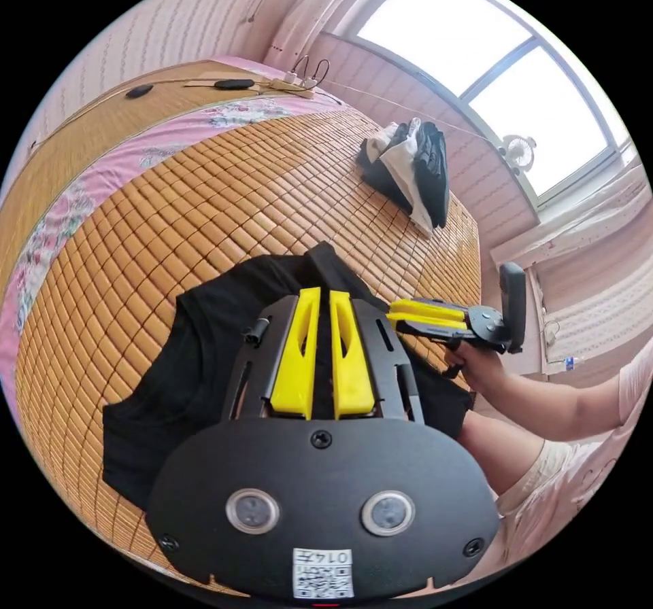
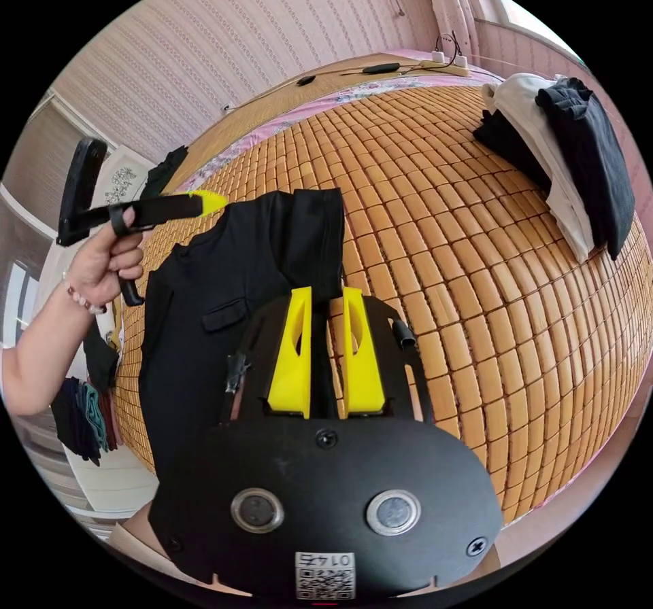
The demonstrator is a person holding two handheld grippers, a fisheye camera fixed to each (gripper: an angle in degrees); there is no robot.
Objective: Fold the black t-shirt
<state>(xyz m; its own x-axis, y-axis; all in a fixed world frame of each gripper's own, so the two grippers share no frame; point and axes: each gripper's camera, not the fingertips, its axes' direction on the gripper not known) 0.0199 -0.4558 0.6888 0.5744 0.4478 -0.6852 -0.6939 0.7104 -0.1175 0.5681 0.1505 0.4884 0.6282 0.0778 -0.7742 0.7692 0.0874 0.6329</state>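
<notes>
The black t-shirt (image 1: 197, 364) lies spread on a bamboo mat (image 1: 204, 215) near its front edge. My left gripper (image 1: 325, 294) has its yellow jaws close together, with black fabric rising up between them. A hand holds my right gripper (image 1: 393, 317) at the shirt's right edge. In the right gripper view the black t-shirt (image 2: 224, 276) shows a chest pocket and a sleeve strip running down into my right gripper (image 2: 326, 293), whose jaws press on it. My left gripper (image 2: 207, 202), held in a hand, touches the shirt's far left shoulder.
A pile of folded black and white clothes (image 1: 415, 167) (image 2: 564, 160) sits at the far side of the mat. A power strip with cables (image 1: 292, 82) lies beyond it. The person's leg (image 1: 517, 459) is at the mat's edge. Stacked dark clothes (image 2: 81, 419) lie off the bed.
</notes>
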